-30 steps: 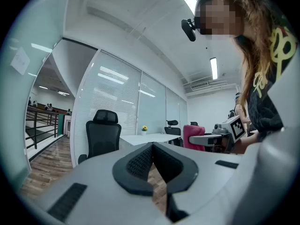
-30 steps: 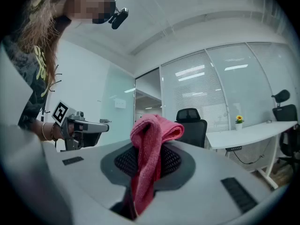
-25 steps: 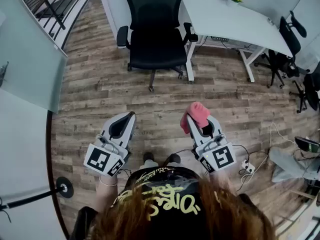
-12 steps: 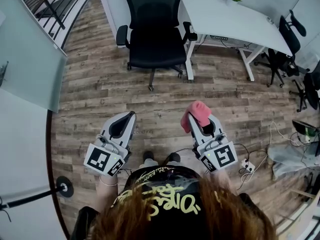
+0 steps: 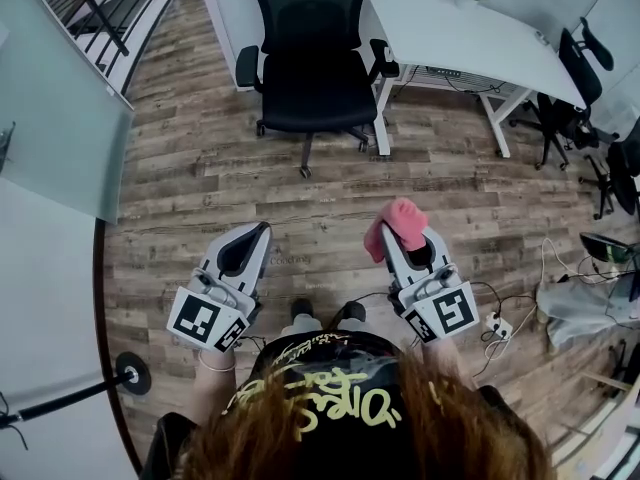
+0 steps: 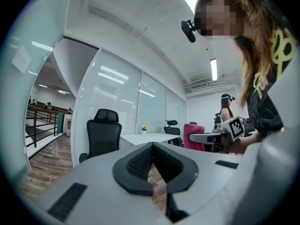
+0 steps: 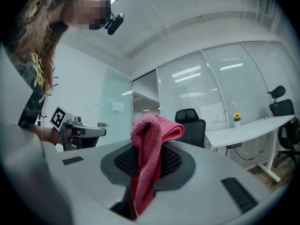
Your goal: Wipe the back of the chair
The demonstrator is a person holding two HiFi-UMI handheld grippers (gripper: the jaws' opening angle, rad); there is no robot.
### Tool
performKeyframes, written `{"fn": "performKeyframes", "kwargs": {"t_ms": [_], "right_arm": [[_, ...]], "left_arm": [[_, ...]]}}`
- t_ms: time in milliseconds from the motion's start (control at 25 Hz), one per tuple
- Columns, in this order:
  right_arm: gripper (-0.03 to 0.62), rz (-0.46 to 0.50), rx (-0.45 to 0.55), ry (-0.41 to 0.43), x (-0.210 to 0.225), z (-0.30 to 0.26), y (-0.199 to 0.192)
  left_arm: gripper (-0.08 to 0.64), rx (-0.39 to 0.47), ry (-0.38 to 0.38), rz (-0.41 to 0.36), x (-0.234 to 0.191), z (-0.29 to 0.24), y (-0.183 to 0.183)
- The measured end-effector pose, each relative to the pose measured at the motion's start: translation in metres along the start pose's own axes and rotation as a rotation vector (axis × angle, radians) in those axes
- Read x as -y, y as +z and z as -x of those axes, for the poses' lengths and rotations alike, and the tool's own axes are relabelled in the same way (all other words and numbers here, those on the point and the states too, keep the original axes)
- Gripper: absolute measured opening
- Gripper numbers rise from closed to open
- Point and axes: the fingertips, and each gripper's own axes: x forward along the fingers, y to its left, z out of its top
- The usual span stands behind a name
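The black chair (image 5: 310, 63) stands far off on the wood floor (image 5: 190, 188), just left of a white desk (image 5: 470, 38). Its seat faces this way, and its tall back is on the far side. Near, on the right, the right gripper (image 5: 404, 236) pinches a pink cloth (image 5: 393, 224) that bunches up over the tips. Near, on the left, the left gripper (image 5: 257, 234) has its tips pressed together with nothing in them. Both point toward the chair but are well apart from it.

cloth (image 5: 396, 225): pink | chair (image 5: 310, 78): black | desk (image 5: 470, 40): white | floor (image 5: 200, 183): brown planks
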Motion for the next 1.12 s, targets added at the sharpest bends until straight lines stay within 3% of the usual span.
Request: {"fn": "performKeyframes", "kwargs": {"t_ms": [680, 920, 1120], "right_arm": [[0.066, 0.002, 0.003, -0.091, -0.037, -0.028, -0.006], [0.066, -0.005, -0.006, -0.117, -0.026, -0.026, -0.011], [0.066, -0.009, -0.02, -0.089, -0.018, -0.04, -0.018]], "left_arm": [[-0.006, -0.04, -0.075, -0.011, -0.05, 0.025, -0.009], [-0.006, -0.032, -0.107, 0.001, -0.046, 0.011, -0.012], [-0.006, -0.045, -0.092, 0.001, -0.052, 0.0, -0.015]]}}
